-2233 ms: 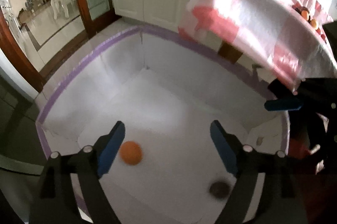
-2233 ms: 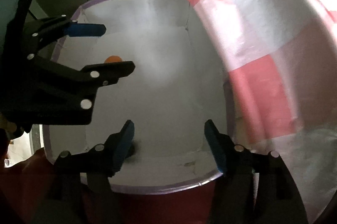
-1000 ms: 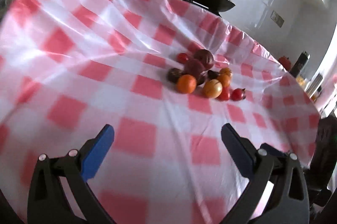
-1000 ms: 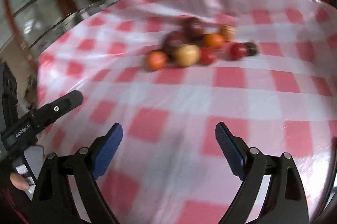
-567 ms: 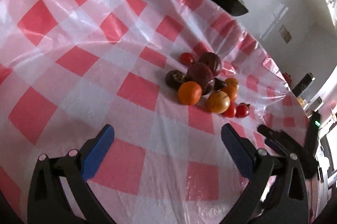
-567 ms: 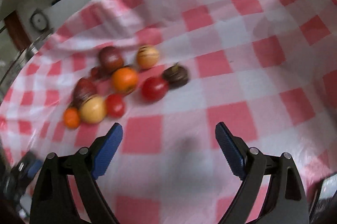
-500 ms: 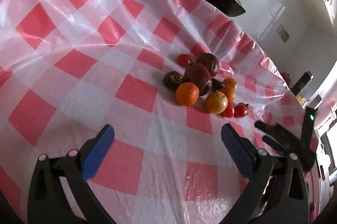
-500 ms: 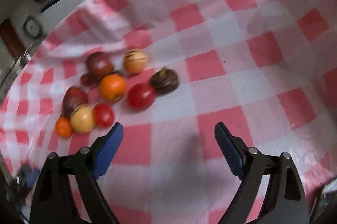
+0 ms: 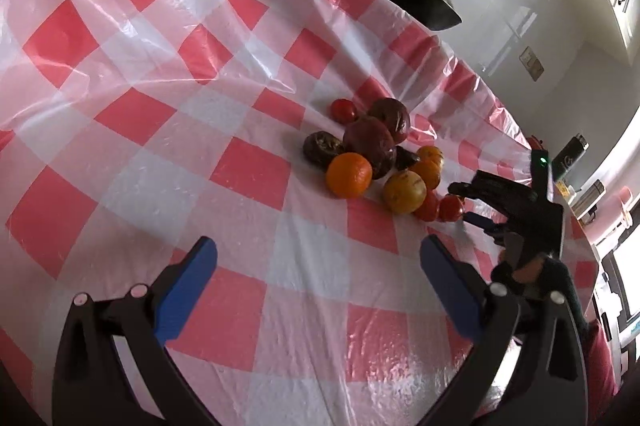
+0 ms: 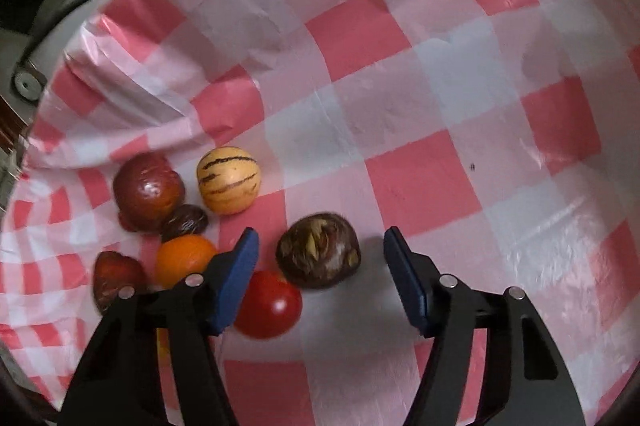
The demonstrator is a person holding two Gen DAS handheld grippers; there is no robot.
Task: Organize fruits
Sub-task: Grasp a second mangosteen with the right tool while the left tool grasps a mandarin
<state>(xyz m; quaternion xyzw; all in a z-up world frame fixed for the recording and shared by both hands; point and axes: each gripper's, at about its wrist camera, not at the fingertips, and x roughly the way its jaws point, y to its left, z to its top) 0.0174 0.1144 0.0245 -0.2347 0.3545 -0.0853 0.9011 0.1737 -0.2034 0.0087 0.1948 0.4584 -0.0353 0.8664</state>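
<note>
- Left hand-held gripper (image 9: 318, 266) hangs open and empty over the checked cloth of the desk (image 9: 120, 130), with the fruit pile (image 9: 372, 154) at its 1 o'clock, well clear of its pads.
- Nearest to it in the pile is an orange (image 9: 348, 175); a yellow striped fruit (image 9: 404, 192) lies at the orange's 3 o'clock, and dark red fruits sit behind both.
- Right hand-held gripper (image 10: 320, 266) is at the pile's far right edge; its jaws have just been closing, and a dark brown mottled fruit (image 10: 318, 251) sits between them, but neither pad touches it, so it is open.
- Red tomato (image 10: 269, 304) lies at the brown fruit's 7 o'clock, touching it and right against the left pad.
- Risk, as I judge it: the left pad may catch the tomato or pinch it together with the brown fruit, because the 2 fruits crowd that jaw.
- Round fruits on the slick plastic cloth could roll off if nudged.
- No container shows in either current view, so nothing can be said of its contents.
</note>
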